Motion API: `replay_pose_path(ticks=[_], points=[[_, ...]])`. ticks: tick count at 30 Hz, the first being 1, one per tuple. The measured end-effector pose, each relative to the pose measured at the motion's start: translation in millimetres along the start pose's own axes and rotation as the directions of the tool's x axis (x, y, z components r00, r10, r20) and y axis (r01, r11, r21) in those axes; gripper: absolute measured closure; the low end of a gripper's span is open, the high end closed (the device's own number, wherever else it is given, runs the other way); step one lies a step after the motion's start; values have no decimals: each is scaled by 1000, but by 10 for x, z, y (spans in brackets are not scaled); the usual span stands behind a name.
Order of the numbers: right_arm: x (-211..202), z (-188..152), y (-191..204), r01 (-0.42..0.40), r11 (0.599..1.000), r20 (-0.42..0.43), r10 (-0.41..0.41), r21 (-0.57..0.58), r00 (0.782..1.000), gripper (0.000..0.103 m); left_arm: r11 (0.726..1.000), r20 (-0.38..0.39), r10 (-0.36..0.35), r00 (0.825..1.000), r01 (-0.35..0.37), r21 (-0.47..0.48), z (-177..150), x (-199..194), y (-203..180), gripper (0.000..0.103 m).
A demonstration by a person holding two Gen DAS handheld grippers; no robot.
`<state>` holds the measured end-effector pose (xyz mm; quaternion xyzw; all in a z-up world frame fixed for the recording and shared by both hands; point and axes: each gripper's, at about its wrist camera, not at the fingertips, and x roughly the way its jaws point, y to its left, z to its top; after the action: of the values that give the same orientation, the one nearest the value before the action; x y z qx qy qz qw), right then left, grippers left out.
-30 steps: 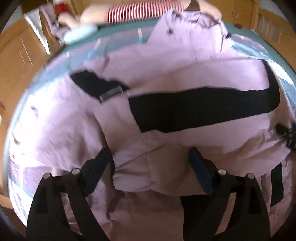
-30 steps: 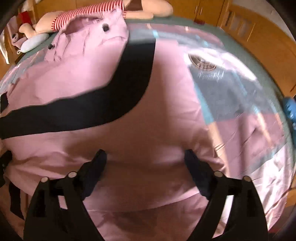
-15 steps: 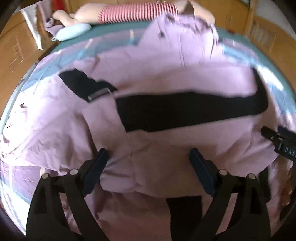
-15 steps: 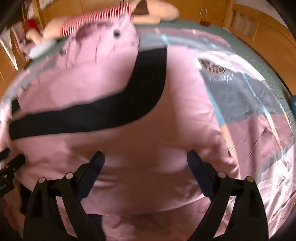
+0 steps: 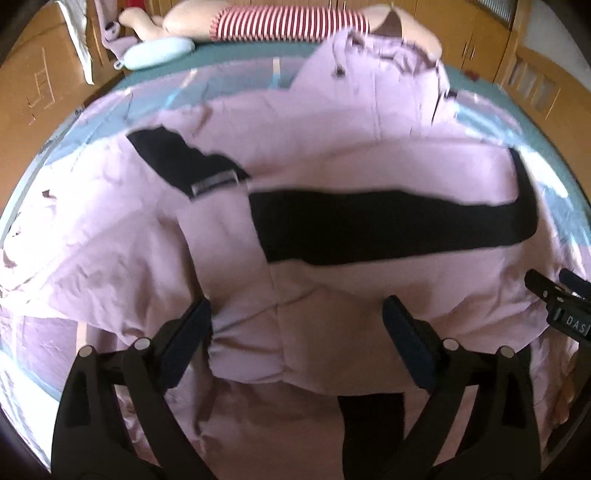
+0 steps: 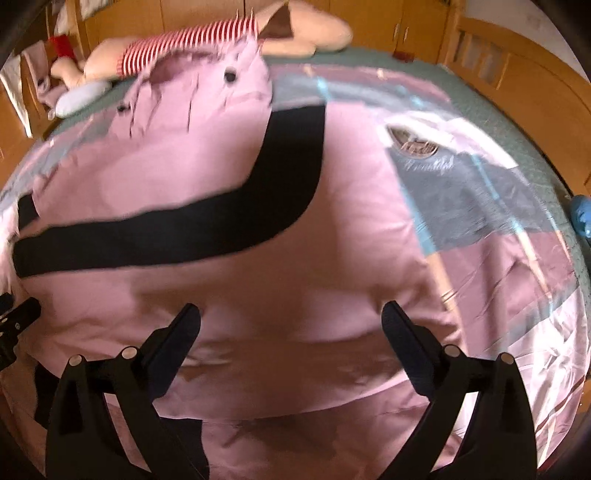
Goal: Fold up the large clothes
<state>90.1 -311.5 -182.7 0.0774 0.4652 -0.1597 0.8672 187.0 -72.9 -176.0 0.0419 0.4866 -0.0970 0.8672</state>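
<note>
A large pale pink jacket (image 5: 332,122) with black bands lies spread on the bed, hood toward the far end. Its near part is folded over, with the fold's edge toward me. My left gripper (image 5: 297,321) hovers open over the folded sleeve and hem, no cloth between the pads. In the right wrist view the same jacket (image 6: 207,155) fills the bed. My right gripper (image 6: 291,325) hangs above its lower edge with its jaws opening wide and nothing pinched between them. Each gripper shows at the edge of the other's view: the right gripper (image 5: 561,302), the left gripper (image 6: 14,317).
A patchwork quilt (image 6: 498,206) covers the bed under the jacket. A striped plush toy (image 5: 288,22) and a light blue cushion (image 5: 159,53) lie at the bed's far end. Wooden cupboards (image 6: 517,74) and a cardboard box (image 5: 33,85) ring the bed.
Both views have shifted slightly over the jacket; the hood end sits a little lower in the picture. The right gripper's jaws stand a little wider. The jacket lies as before.
</note>
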Motion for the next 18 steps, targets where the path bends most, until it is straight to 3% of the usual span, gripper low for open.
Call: replay_pose_path(ticks=[3, 5, 8, 11, 14, 17, 18], points=[[-39, 4, 27, -20, 1000, -8, 20, -11, 1000, 4, 999, -5, 13, 1000, -13, -36, 16, -11, 94, 8], [130, -61, 116, 7, 998, -80, -11, -60, 997, 4, 999, -62, 17, 998, -20, -50, 26, 126, 162, 8], [175, -88, 199, 36, 995, -73, -43, -93, 996, 3, 997, -73, -7, 997, 1, -81, 25, 166, 250, 7], [171, -80, 158, 11, 997, -79, -17, -74, 997, 3, 992, -11, -39, 999, 37, -122, 118, -70, 391, 8], [166, -93, 155, 7, 997, -76, -13, -82, 997, 3, 980, 82, -10, 997, 27, -199, 278, -397, 820, 7], [164, -111, 151, 11, 996, -71, -18, -88, 997, 2, 920, 138, 20, 990, 36, -390, 336, -620, 1619, 2], [164, -113, 153, 13, 996, -71, -19, -89, 997, 2, 873, 124, 36, 992, 28, -486, 303, -618, 1993, 2]])
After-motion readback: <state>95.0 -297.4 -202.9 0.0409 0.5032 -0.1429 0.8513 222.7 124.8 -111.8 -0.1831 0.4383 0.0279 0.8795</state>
